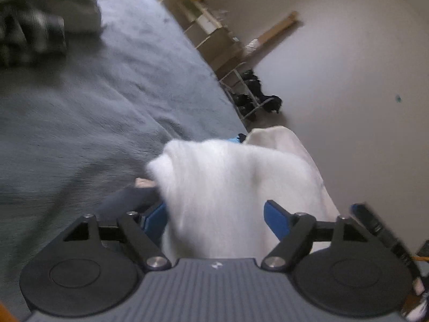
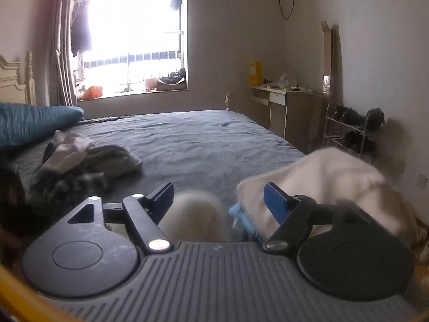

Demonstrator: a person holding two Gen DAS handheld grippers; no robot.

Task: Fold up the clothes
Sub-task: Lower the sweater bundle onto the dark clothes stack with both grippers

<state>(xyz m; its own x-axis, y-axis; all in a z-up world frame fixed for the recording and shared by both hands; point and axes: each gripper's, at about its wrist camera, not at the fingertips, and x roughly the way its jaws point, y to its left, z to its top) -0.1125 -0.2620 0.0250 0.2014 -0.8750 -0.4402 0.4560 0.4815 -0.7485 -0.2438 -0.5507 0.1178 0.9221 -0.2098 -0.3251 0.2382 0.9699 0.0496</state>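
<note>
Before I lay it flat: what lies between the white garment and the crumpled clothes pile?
Bare grey-blue bedsheet separates white garment from clothes pile, per right wrist view.

White fleecy garment [image 1: 228, 187] bunched and blurred, off the grey bed's near edge at 6 o'clock. Unfolded clothes pile [image 2: 85, 158] lies crumpled at 9 o'clock.

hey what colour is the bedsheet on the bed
The bedsheet is a dusty grey-blue, plain with no pattern; the right wrist view shows it best.
</note>
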